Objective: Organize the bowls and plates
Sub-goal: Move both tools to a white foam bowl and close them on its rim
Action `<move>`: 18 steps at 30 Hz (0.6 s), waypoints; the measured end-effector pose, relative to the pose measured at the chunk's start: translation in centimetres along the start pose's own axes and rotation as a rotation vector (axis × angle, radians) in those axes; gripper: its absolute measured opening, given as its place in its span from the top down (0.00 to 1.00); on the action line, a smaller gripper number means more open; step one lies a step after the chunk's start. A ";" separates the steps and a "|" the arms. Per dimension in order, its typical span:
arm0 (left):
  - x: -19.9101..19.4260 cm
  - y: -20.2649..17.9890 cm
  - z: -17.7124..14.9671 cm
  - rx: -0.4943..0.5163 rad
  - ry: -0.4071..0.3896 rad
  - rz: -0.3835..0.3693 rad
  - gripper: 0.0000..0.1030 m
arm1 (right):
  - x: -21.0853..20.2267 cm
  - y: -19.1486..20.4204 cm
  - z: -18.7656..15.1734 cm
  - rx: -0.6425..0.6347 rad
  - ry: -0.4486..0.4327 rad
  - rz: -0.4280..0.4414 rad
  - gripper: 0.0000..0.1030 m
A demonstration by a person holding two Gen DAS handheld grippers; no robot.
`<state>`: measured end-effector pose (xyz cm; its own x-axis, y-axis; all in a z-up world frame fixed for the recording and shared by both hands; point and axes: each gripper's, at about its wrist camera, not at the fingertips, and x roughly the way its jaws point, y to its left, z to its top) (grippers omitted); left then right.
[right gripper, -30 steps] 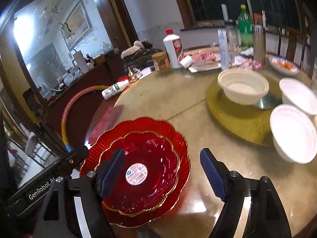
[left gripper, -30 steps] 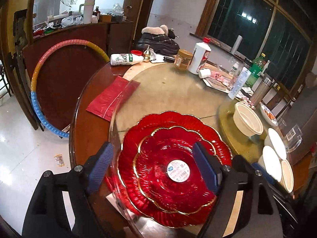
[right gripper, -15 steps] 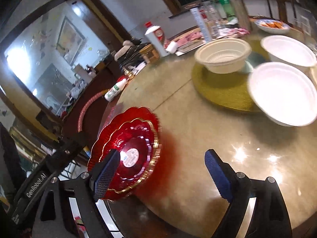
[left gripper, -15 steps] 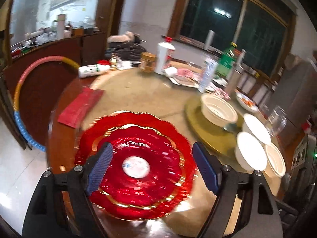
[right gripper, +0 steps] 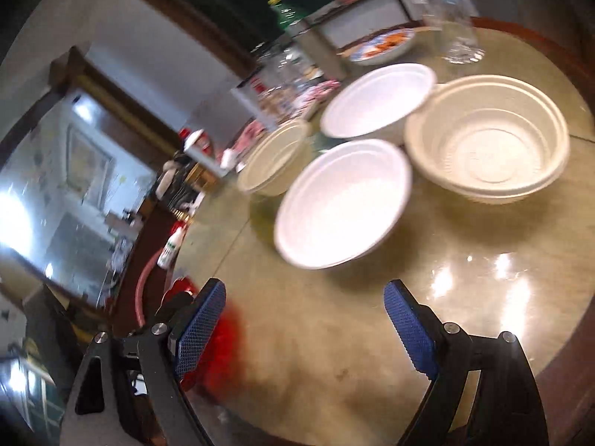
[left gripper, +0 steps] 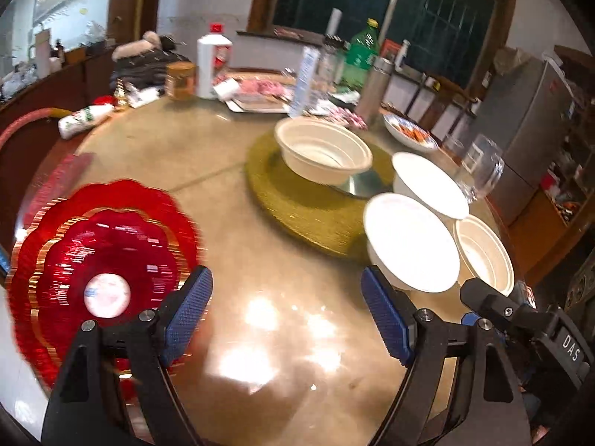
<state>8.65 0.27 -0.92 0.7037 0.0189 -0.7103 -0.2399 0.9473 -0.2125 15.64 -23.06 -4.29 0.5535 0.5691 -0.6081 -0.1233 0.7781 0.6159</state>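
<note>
Two stacked red scalloped plates with gold rims lie at the table's near left edge. Several white bowls stand to the right: one on a gold turntable mat, a near one, and two others. My left gripper is open and empty above the bare tabletop between plates and bowls. My right gripper is open and empty, a short way in front of the near white bowl. A cream bowl stands right of it. The red plates show blurred behind its left finger.
Bottles, a jar, a green bottle, a steel flask and a food tray crowd the table's far side. A glass and a dish of food stand at the right. The right gripper's body shows at lower right.
Both grippers have swung right, away from above the red plates toward the white bowls. Both stay open and empty. The plates have not moved.
</note>
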 end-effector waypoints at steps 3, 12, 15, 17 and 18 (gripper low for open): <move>1.6 -1.3 0.3 0.000 0.019 -0.004 0.20 | 0.3 -1.5 1.1 0.039 -0.008 -0.007 0.14; 5.8 -3.8 1.2 -0.034 0.066 -0.018 0.20 | 2.6 -4.1 3.1 0.119 -0.021 -0.036 0.28; 6.9 -4.3 1.2 -0.035 0.077 -0.020 0.20 | 3.3 -4.6 3.4 0.128 -0.029 -0.055 0.39; 7.4 -4.5 1.0 -0.039 0.084 -0.027 0.20 | 3.8 -5.1 3.6 0.132 -0.047 -0.061 0.44; 7.6 -4.6 0.9 -0.037 0.085 -0.034 0.20 | 4.1 -5.3 3.6 0.135 -0.053 -0.056 0.50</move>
<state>15.70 -3.64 -4.68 0.6528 -0.0417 -0.7564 -0.2424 0.9345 -0.2608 21.49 -25.77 -8.24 0.5996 0.5081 -0.6183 0.0191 0.7633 0.6457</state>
